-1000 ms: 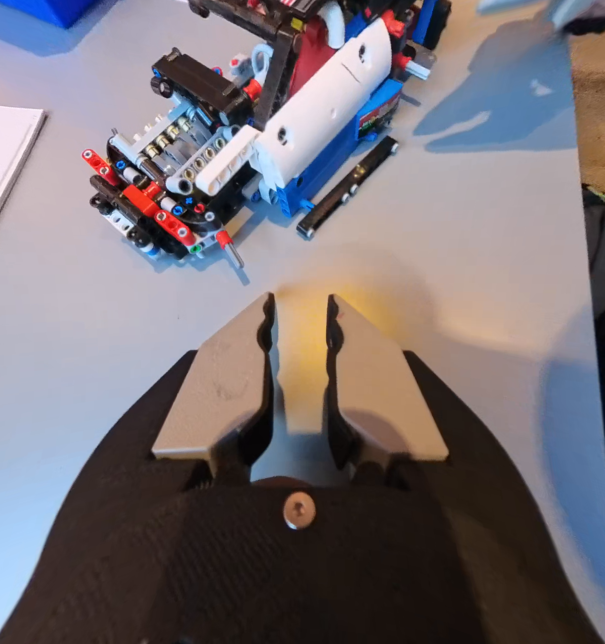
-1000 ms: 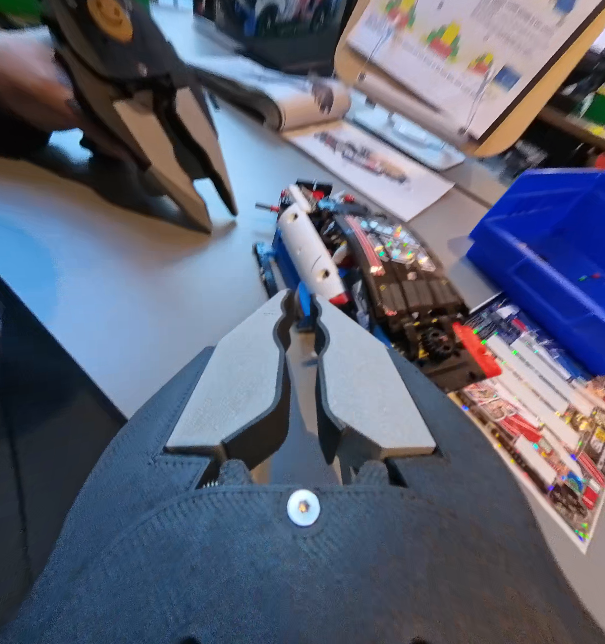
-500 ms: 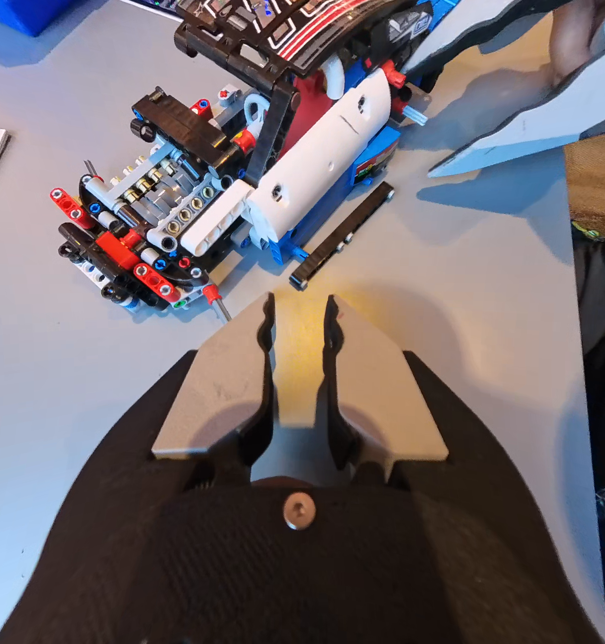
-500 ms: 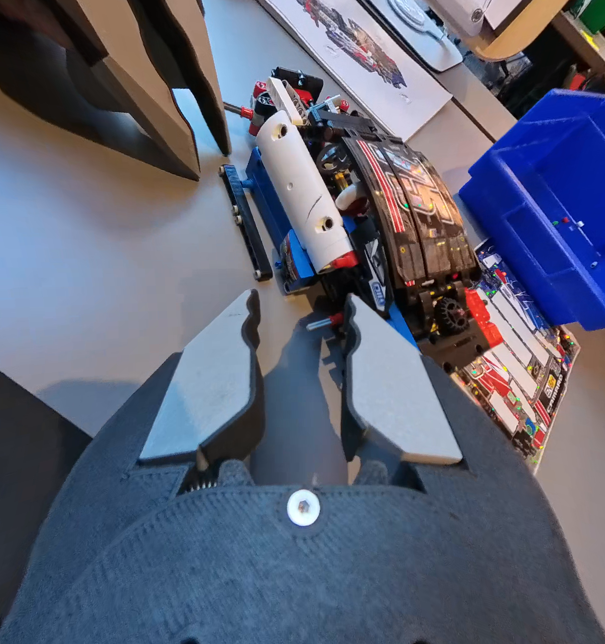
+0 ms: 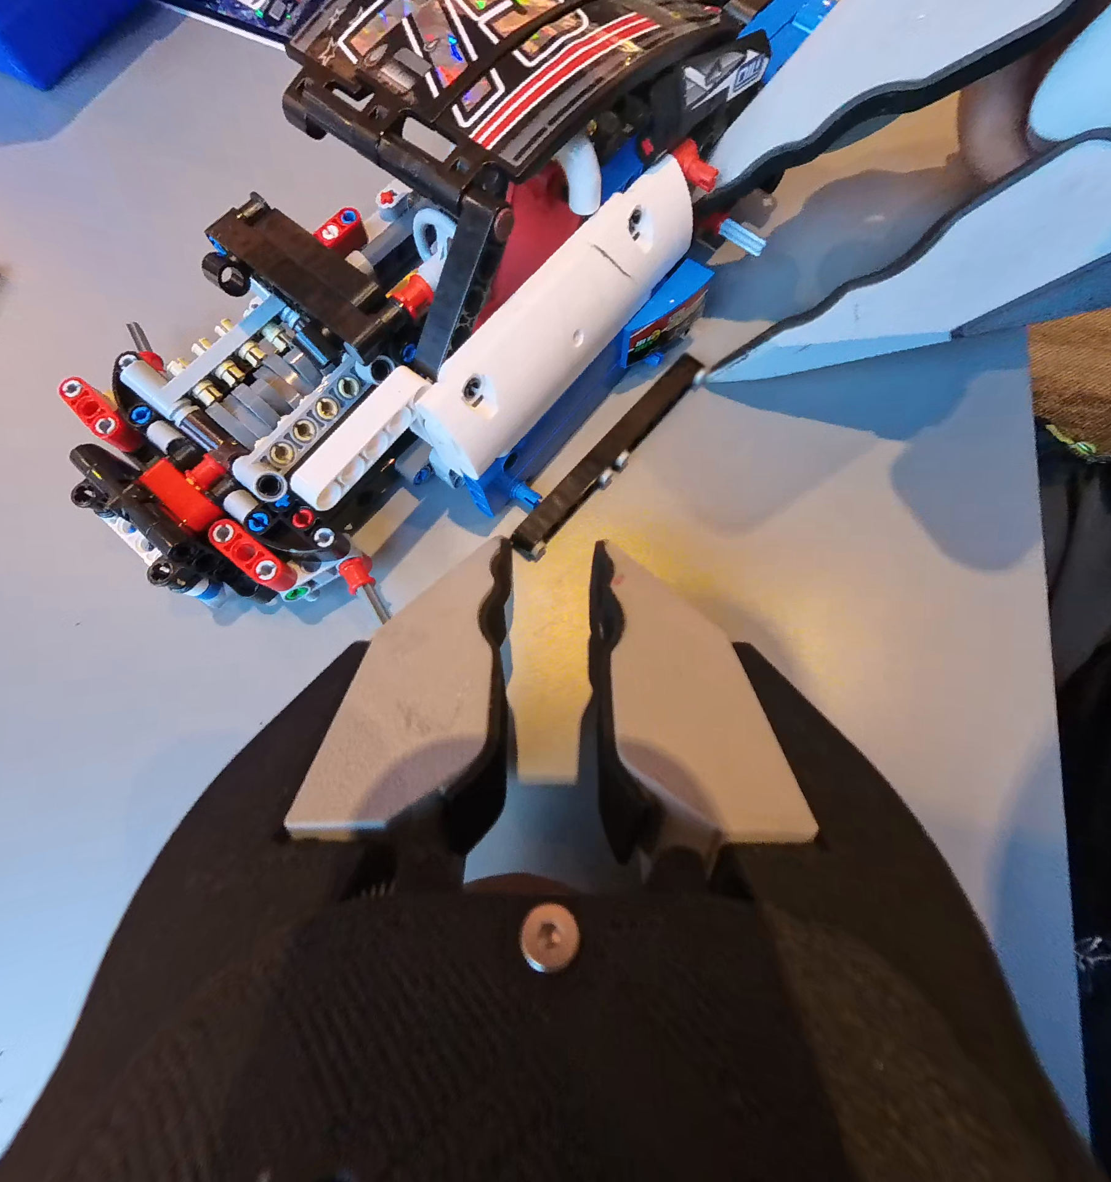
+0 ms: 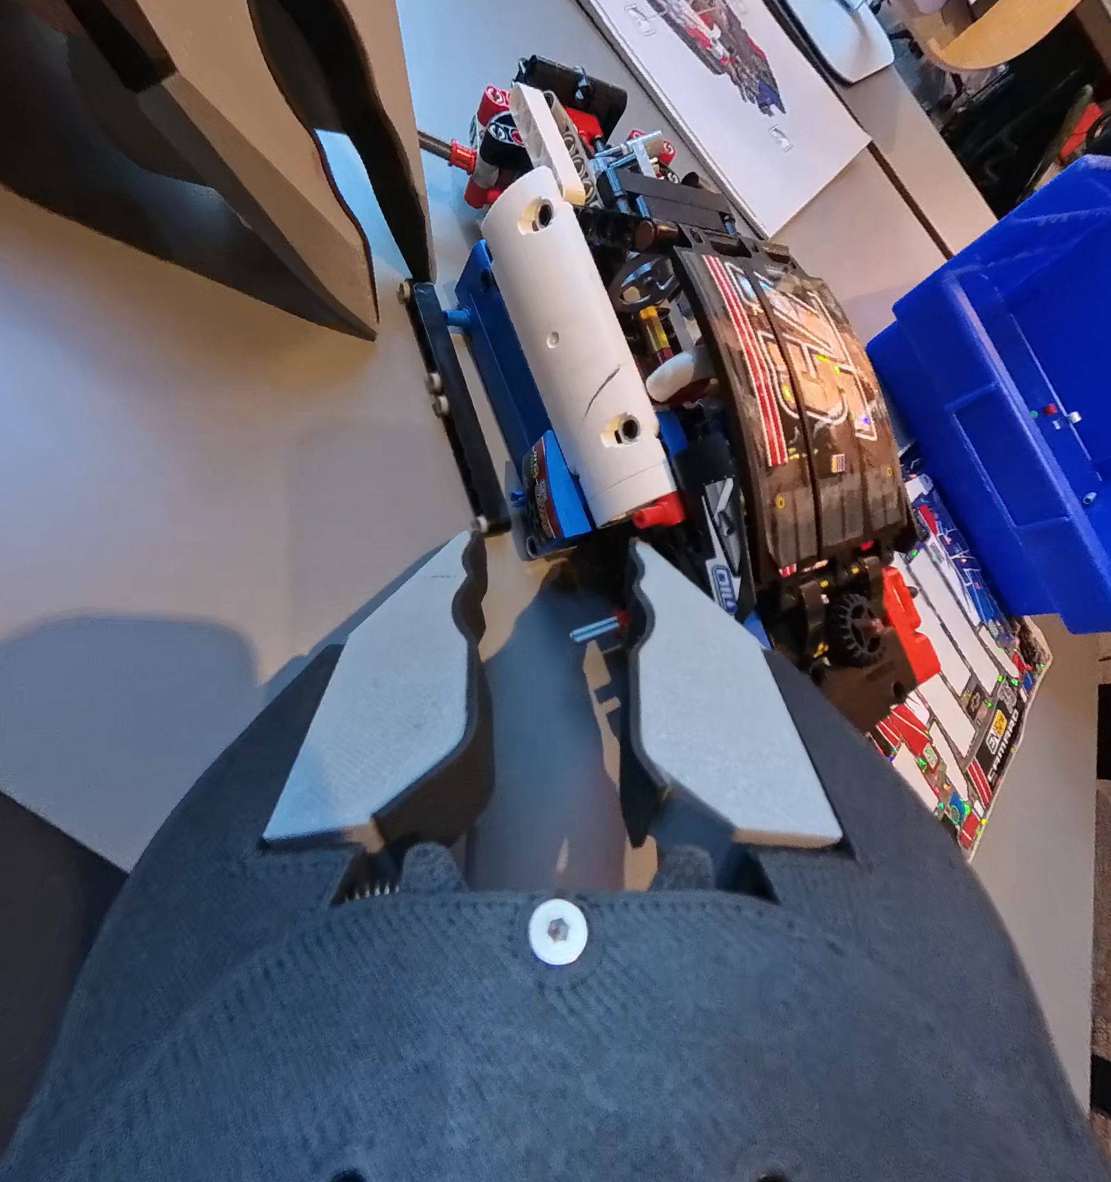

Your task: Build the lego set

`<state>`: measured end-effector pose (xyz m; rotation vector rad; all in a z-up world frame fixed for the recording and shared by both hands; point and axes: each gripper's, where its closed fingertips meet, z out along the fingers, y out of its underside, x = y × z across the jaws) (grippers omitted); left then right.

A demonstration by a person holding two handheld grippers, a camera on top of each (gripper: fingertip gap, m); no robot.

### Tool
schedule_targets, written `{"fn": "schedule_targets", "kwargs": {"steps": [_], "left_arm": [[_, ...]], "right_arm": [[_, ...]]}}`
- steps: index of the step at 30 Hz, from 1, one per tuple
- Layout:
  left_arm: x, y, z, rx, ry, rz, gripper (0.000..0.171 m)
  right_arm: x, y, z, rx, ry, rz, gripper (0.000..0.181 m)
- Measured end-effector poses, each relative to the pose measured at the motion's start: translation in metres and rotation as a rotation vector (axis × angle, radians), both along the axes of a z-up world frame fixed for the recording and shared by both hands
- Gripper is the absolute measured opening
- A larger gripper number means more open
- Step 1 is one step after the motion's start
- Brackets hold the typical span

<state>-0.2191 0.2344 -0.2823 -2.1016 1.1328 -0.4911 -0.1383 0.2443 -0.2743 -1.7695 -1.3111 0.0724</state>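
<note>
A partly built Lego car [image 5: 540, 332] with a white side panel, blue sill and black stickered roof stands on the grey table [image 5: 796, 607]. It also shows in the right wrist view [image 6: 578, 358]. A loose black beam [image 5: 604, 460] lies on the table along its blue side [image 6: 457, 409]. My left gripper [image 5: 551, 559] is open by a narrow gap and empty, its left tip right at the beam's near end. My right gripper [image 6: 553, 553] is open and empty at the car's rear, one tip at the beam's other end. A grey axle [image 6: 594, 630] sticks out between its fingers.
A blue parts bin [image 6: 1020, 384] stands beyond the car. A sticker sheet [image 6: 962, 735] lies under the car's rear. A printed instruction sheet [image 6: 732, 83] lies past the car's front. The table edge [image 5: 1045, 639] runs close on the right in the left wrist view. One gripper's finger ends stand about 9 cm off the other's.
Both grippers have moved in toward the car, one at each end of the black beam. The right gripper has opened from nearly shut. The left gripper's gap is unchanged.
</note>
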Motion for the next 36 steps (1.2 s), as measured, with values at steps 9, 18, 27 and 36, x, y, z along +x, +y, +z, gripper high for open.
{"fn": "schedule_targets", "kwargs": {"steps": [9, 18, 27, 36], "left_arm": [[0.0025, 0.0021, -0.0001, -0.007, -0.005, 0.009, 0.02], [0.0025, 0.0059, -0.0002, -0.005, -0.003, 0.024, 0.013], [0.0033, 0.0067, -0.0001, 0.006, 0.004, 0.023, 0.011], [0.0048, 0.0053, -0.0003, -0.009, -0.007, 0.011, 0.01]], "right_arm": [[-0.0023, 0.0023, -0.0025, -0.039, 0.004, 0.004, 0.032], [-0.0031, 0.0018, -0.0027, -0.04, 0.004, 0.012, 0.032], [-0.0025, 0.0018, -0.0013, -0.032, 0.009, 0.015, 0.032], [-0.002, 0.0022, 0.0001, -0.031, 0.019, 0.011, 0.033]]}}
